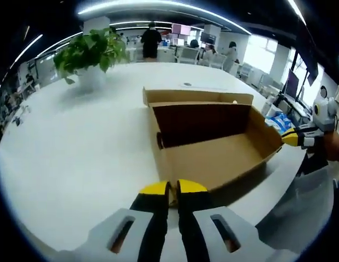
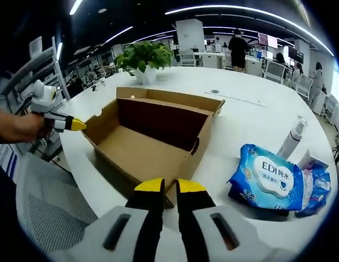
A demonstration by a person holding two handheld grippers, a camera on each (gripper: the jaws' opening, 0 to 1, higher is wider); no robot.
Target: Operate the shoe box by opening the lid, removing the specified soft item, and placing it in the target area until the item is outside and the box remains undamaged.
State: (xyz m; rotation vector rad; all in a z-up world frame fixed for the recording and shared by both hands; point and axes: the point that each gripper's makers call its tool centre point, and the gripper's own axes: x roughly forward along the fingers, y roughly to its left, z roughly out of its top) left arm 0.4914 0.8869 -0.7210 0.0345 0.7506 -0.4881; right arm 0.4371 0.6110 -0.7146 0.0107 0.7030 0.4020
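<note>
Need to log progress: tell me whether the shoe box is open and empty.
Open and empty: the shoe box has its lid folded back, and its bare cardboard floor shows in both views.

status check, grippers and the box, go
Left gripper shut on the shoe box near wall. Right gripper shut on the opposite wall. Box open, inside looks bare. Wipes pack on table beside it.

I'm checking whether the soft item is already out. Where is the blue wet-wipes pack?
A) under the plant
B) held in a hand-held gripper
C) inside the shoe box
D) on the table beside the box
D: the blue wet-wipes pack lies on the white table outside the open shoe box, whose inside looks empty.
</note>
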